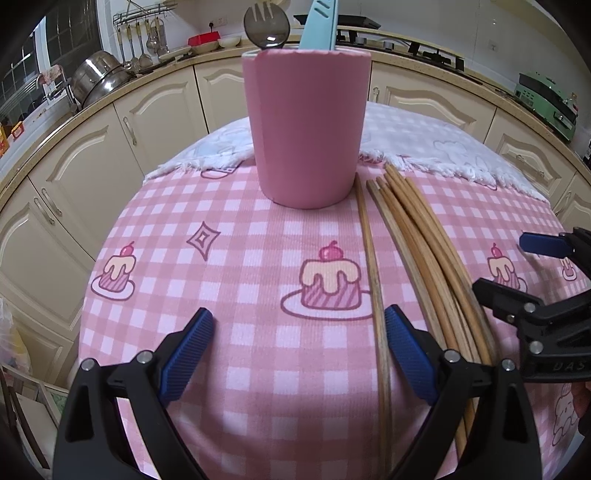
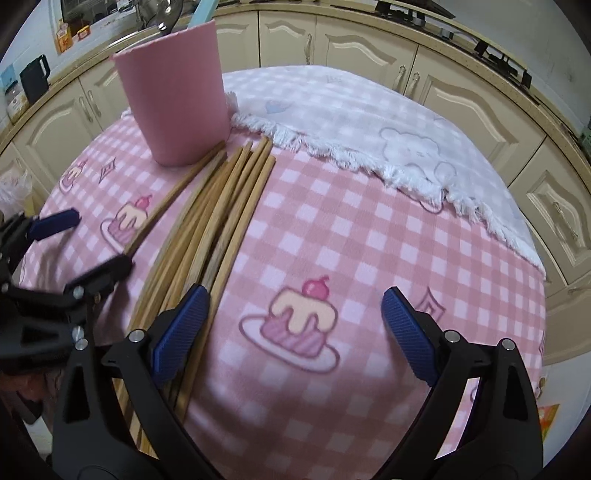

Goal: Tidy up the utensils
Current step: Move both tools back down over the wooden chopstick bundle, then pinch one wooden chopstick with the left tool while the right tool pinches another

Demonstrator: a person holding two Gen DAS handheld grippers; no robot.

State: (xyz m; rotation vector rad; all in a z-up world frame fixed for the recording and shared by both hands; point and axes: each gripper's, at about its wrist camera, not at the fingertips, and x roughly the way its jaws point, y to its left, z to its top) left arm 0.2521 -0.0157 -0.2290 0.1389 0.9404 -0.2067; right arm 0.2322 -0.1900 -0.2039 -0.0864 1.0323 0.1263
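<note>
A pink cup (image 1: pixel 306 125) stands upright on the pink checked tablecloth (image 1: pixel 229 280) and holds a metal spoon (image 1: pixel 266 26) and a light blue utensil (image 1: pixel 320 23). Several wooden chopsticks (image 1: pixel 424 251) lie side by side to the cup's right, with one single chopstick (image 1: pixel 371 266) apart on their left. My left gripper (image 1: pixel 299 354) is open and empty, its right finger beside the single chopstick. My right gripper (image 2: pixel 295 332) is open and empty, its left finger over the chopsticks (image 2: pixel 218 206). The cup (image 2: pixel 177 92) also shows in the right wrist view.
A white fringed cloth (image 2: pixel 388 133) covers the far part of the table. Cream kitchen cabinets (image 1: pixel 92 155) and a counter with pots (image 1: pixel 96 77) curve behind. The table edge drops off left and right.
</note>
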